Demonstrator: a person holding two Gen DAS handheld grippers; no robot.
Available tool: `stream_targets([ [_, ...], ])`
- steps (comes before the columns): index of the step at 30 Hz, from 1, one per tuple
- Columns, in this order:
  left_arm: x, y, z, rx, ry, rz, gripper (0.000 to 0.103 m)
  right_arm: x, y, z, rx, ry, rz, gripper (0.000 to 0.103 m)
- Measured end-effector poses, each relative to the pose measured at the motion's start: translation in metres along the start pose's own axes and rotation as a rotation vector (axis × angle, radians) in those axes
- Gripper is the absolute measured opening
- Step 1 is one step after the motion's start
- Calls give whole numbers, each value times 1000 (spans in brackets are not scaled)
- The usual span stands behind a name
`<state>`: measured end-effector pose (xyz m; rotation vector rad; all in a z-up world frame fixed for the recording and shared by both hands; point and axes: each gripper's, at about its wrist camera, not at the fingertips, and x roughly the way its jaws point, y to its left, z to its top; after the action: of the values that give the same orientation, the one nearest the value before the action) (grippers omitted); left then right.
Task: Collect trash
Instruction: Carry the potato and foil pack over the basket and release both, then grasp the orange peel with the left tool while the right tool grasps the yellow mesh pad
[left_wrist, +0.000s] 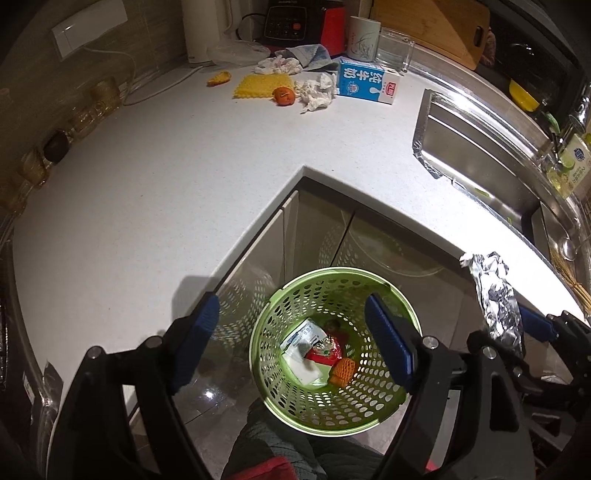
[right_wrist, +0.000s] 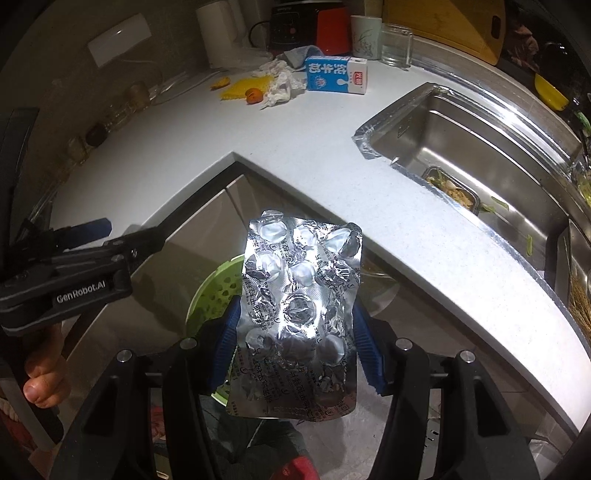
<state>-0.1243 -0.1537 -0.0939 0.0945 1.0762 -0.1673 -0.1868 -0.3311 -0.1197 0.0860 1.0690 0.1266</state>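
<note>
A green perforated trash basket (left_wrist: 332, 406) stands on the floor below the counter corner, holding a few wrappers and cartons. My left gripper (left_wrist: 291, 332) is open and empty above the basket. My right gripper (right_wrist: 295, 328) is shut on an empty foil pill blister pack (right_wrist: 299, 310) and holds it above the basket (right_wrist: 214, 291); the pack also shows at the right of the left wrist view (left_wrist: 498, 295). On the far counter lie crumpled tissues (left_wrist: 316, 92), a blue milk carton (left_wrist: 367, 83), a tangerine (left_wrist: 283, 96), a yellow sponge cloth (left_wrist: 262, 85) and a peel (left_wrist: 218, 78).
White L-shaped counter (left_wrist: 166, 177) wraps around the basket. A steel sink (right_wrist: 461, 147) with a food tray sits at right. Kettle, cooker, mug, glass and cutting board line the back wall. Jars stand along the left wall.
</note>
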Motion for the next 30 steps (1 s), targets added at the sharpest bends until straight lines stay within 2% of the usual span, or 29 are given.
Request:
stream_targets([
  [1, 0, 3, 0, -8, 0, 5, 77, 3, 4, 0, -22, 14, 6, 63],
  [2, 0, 7, 1, -17, 0, 10, 77, 6, 9, -1, -40, 22, 7, 72],
  [4, 1, 12, 3, -34, -1, 21, 77, 7, 15, -1, -59, 14, -4, 82],
  [5, 0, 14, 4, -41, -1, 24, 78, 7, 17, -1, -67, 10, -4, 83],
  [12, -2, 24, 10, -72, -9, 45, 79, 0, 12, 10, -55, -23, -9, 86],
  [18, -3, 33, 26, -76, -19, 56, 82, -7, 3, 34, -21, -72, -8, 90],
  [26, 14, 52, 81, -46, -56, 53, 85, 4, 2, 94, 9, -150, -27, 91],
  [30, 37, 70, 123, -38, -66, 36, 85, 21, -3, 132, 46, -159, -30, 91],
])
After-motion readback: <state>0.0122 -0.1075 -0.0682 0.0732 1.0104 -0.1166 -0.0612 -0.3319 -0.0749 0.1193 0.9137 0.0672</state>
